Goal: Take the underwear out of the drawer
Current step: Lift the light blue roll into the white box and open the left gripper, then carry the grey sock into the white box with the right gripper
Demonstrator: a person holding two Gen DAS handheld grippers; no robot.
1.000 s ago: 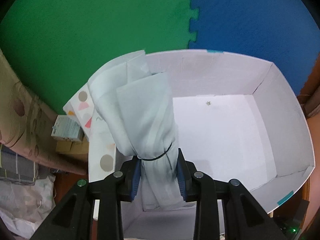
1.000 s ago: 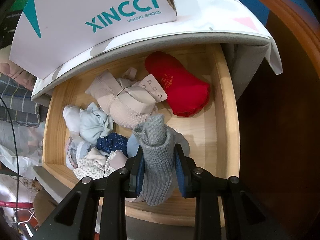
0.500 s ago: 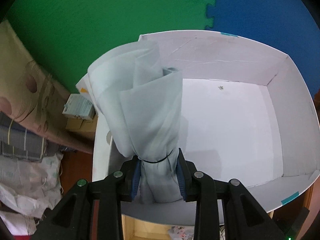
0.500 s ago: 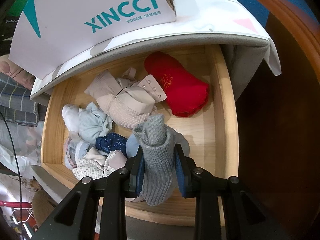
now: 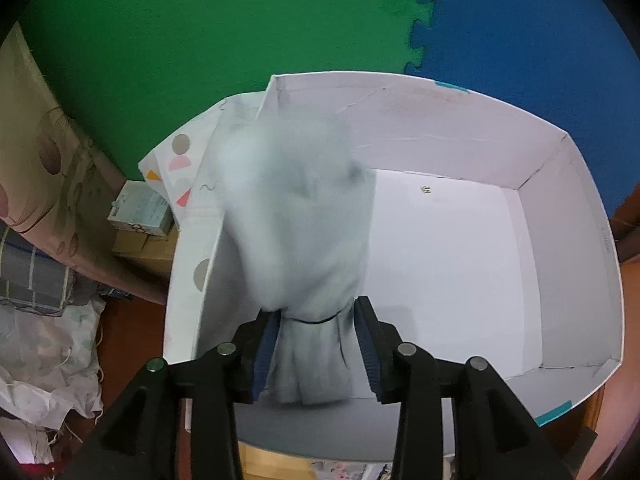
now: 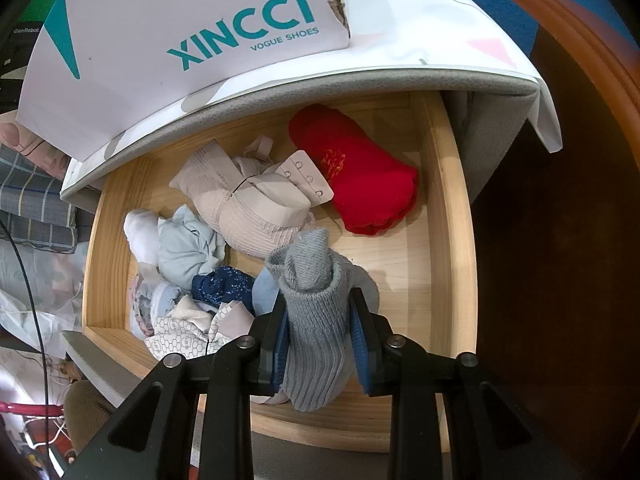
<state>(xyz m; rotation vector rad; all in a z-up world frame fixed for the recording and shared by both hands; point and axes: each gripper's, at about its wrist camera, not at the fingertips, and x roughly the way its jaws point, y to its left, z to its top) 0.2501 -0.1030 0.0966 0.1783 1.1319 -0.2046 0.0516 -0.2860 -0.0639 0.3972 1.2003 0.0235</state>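
My left tongs (image 5: pixel 316 354) were opening around the pale blue bundle (image 5: pixel 296 236) above the white box (image 5: pixel 560 160), dropping it, while my right tongs (image 6: pixel 320 354) gripped grey socks (image 6: pixel 316 312) over the drawer (image 6: pixel 444 216), probably boxed next.

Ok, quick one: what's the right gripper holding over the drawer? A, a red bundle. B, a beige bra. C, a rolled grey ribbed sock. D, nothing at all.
C: the right gripper is shut on a rolled grey ribbed sock over the wooden drawer, while the red bundle and beige bra lie loose inside it.
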